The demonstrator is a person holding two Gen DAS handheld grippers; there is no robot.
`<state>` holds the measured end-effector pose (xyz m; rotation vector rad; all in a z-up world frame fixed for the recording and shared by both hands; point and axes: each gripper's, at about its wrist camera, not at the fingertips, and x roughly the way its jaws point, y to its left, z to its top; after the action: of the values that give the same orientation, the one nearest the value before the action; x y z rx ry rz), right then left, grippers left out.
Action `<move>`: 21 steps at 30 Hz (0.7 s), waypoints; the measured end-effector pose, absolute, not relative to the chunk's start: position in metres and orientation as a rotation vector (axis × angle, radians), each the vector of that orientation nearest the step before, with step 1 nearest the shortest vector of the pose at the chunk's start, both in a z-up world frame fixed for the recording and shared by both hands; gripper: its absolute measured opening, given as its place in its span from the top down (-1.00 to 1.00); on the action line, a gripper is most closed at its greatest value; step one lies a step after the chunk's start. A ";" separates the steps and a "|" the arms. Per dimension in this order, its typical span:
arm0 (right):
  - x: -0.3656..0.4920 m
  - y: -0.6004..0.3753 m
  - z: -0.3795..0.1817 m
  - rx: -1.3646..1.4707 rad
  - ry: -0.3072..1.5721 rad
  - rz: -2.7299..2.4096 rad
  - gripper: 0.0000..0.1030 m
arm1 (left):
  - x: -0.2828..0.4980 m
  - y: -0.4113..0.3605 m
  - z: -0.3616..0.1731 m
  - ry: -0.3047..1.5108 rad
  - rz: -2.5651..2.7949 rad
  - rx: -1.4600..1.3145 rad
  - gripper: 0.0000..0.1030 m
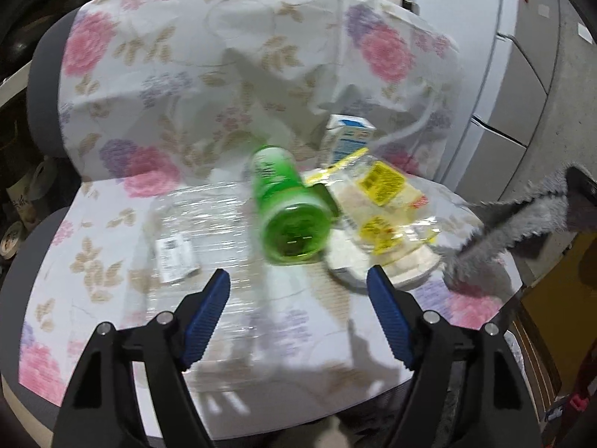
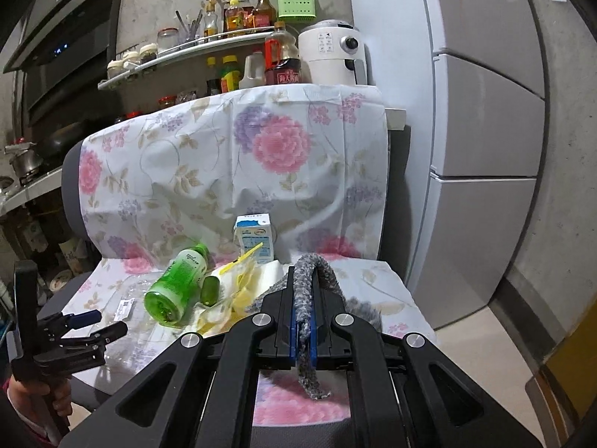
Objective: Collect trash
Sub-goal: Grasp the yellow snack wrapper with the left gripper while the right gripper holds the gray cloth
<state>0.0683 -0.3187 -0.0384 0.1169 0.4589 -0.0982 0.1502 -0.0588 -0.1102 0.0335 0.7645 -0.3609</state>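
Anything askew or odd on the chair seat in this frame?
Yes. The green bottle lies on its side, uncapped, with its green cap loose beside it. The right gripper is shut on a gray rag, not obvious trash.

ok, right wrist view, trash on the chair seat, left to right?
Left gripper → small white label on clear plastic film → green plastic bottle lying on its side → loose green cap → white-and-blue milk carton → grey knitted cloth in the right gripper.
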 end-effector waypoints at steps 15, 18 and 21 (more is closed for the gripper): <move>0.085 -0.387 -0.071 0.229 0.464 0.051 0.89 | 0.179 -0.204 -0.143 0.786 -0.327 0.324 -0.17; 0.087 -0.388 -0.075 0.238 0.471 0.062 0.89 | 0.183 -0.206 -0.148 0.791 -0.303 0.347 0.18; 0.087 -0.389 -0.076 0.242 0.469 0.057 0.90 | 0.184 -0.203 -0.141 0.756 -0.321 0.349 0.54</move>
<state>0.0865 -0.3885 -0.0760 0.2419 0.4686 0.0566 0.1840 -0.2035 -0.1410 0.3485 0.7561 -0.3213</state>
